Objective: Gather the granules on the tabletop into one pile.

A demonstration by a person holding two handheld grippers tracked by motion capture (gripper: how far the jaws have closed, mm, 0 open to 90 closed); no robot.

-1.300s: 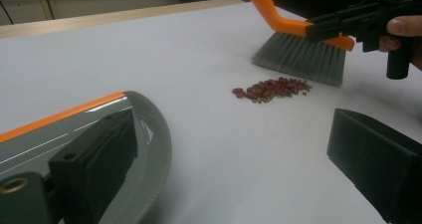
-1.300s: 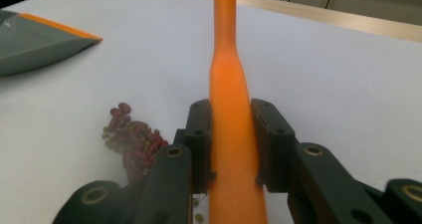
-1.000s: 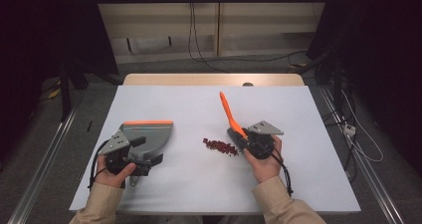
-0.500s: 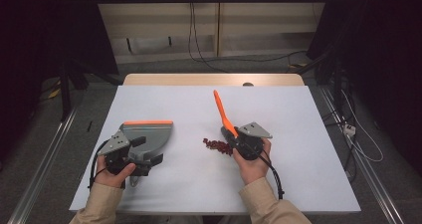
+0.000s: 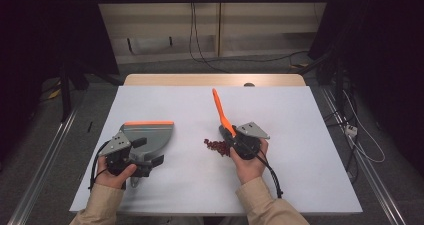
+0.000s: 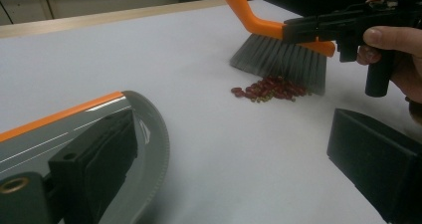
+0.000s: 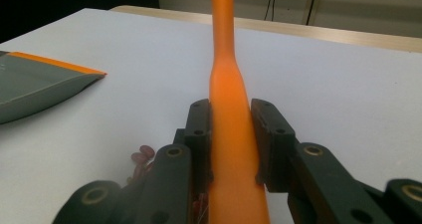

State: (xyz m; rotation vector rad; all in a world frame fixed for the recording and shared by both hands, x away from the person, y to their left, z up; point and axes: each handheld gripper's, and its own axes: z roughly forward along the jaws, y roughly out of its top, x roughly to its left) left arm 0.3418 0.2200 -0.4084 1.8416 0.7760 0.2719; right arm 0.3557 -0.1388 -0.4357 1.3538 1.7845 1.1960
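Surface point(image 5: 300, 135): white sheet over the table, taken as landmark for all positions.

Dustpan point(image 5: 150, 137): grey with orange lip, lay on the left half of the surface, lip facing the far edge. Left gripper point(image 5: 131, 155) sat at its near end. In the left gripper view one jaw lay over the pan's inside and the other stood well apart over bare surface, so whether they pinched the pan could not be told. Pan unmoved compared with a second ago.

Brush point(image 5: 220, 112): orange handle rising toward the far edge, grey bristles point(image 6: 278, 59) down on the surface. Right gripper point(image 7: 230, 134) had its jaws pressed onto the handle from both sides.

Beans point(image 5: 216, 146): small red heap near mid-surface, well apart from the pan.

Change: a second ago the brush stood just right of the heap; it had since slid toward the pan, bristles now touching the heap's right side. Judgement: sweeping stroke begun; heap has yet to travel left to the pan.
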